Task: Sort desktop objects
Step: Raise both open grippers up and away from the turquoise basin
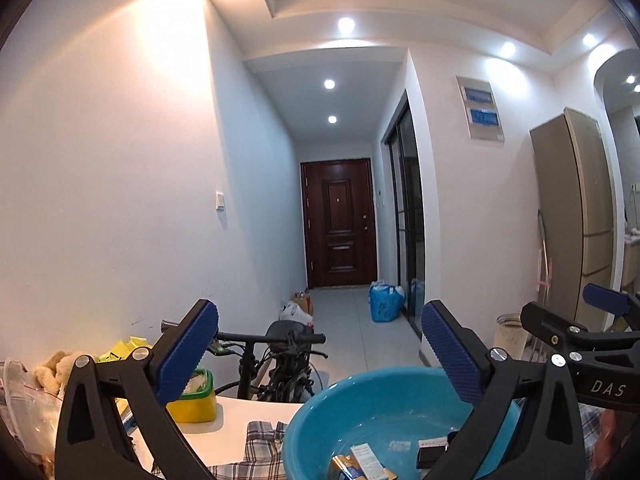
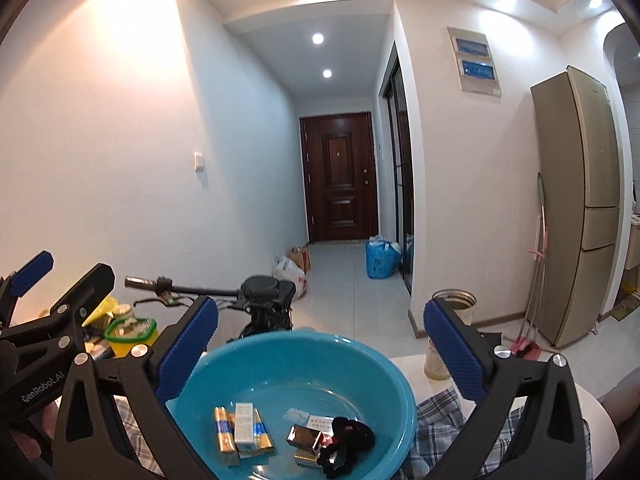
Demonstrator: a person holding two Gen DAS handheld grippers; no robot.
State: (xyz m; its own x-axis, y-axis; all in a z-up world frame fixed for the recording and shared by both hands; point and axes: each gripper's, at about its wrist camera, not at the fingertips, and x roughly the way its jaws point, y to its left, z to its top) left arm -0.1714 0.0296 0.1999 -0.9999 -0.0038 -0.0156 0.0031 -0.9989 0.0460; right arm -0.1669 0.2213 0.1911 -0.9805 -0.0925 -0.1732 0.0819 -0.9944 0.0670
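Hovering over blue basin [image 2: 296, 364] — both tools [image 1: 320, 356] [image 2: 320, 344] wide, empty

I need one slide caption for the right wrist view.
Open right gripper above a blue basin holding small boxes.

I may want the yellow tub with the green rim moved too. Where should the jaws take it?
Judging by the yellow tub, grip across its body just under the green rim, coming level from the table side with the left gripper; the rim's lip should stop slipping.
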